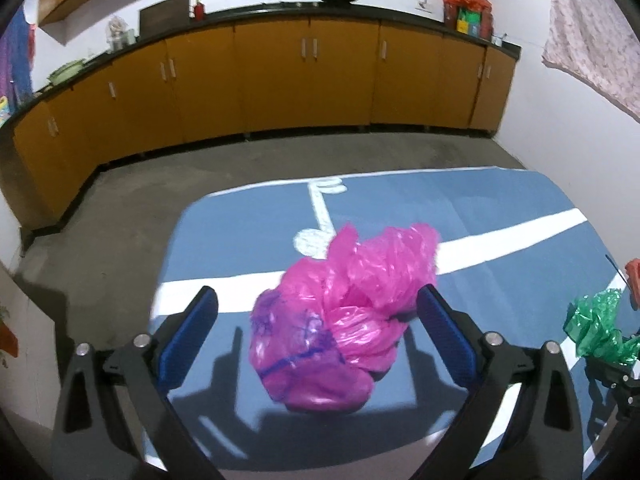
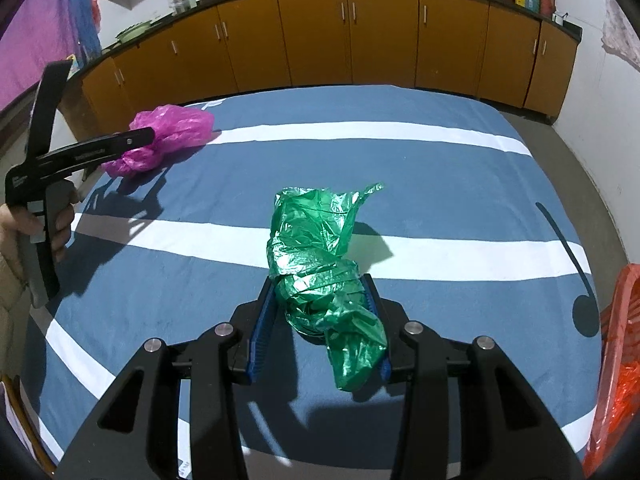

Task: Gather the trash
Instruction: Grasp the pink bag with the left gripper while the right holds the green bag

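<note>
Left gripper (image 1: 316, 312): jaws wide, straddling the pink bag (image 1: 340, 312) on the blue cloth (image 1: 240, 216), not yet gripping. Right gripper (image 2: 320, 320): jaws closed on the green bag (image 2: 320, 272), apparently lifted slightly, though contact with the cloth is unclear. Step in hand: pickup. Next: close left, then carry both to the red basket (image 2: 616, 360).

Two crumpled bags on table (image 2: 400, 168), one (image 2: 170, 136) far-left, other (image 2: 324, 276) centre, basket (image 2: 616, 360) prob. at right edge, cabinets (image 2: 384, 36) behind
</note>
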Available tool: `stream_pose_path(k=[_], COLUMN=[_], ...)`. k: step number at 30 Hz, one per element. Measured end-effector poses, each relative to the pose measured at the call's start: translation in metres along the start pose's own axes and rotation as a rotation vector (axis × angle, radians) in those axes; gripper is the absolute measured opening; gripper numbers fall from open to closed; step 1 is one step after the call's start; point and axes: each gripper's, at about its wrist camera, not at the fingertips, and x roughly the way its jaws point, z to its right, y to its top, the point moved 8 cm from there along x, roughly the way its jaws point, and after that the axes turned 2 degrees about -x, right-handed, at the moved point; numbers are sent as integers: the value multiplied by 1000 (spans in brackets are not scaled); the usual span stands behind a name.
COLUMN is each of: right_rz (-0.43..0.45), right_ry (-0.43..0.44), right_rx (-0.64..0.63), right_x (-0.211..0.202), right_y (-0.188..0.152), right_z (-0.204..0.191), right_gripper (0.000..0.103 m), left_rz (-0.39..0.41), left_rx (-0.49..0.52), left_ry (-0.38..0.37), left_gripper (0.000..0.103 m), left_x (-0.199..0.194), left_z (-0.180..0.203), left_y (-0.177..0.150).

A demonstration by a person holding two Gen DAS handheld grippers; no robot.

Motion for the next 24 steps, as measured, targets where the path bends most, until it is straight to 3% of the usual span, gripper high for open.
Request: stream_pose_path(k=[1,3,6,15,24], right_rz=[0,0,-2,42,156], right_ry=[-1,-2,-7,-35,-132], right_rx=[-1,-1,3,49,114], right_x=[1,2,1,-22,-89], right_y=[2,3,4,4,-1], right_z=[0,2,3,14,46], right_gripper=[42,42,42,42,42], left_rz=[-5,-20,-16,10,50], left_rx=[9,33,38,-12,-26], left_ry=[-5,-7,-10,-20,-2], left_gripper=[86,69,61,56,56], left_x=[3,7,7,-23,-86], left_z=[3,9,15,43,110], left_y=[-1,-7,-6,-12,-32])
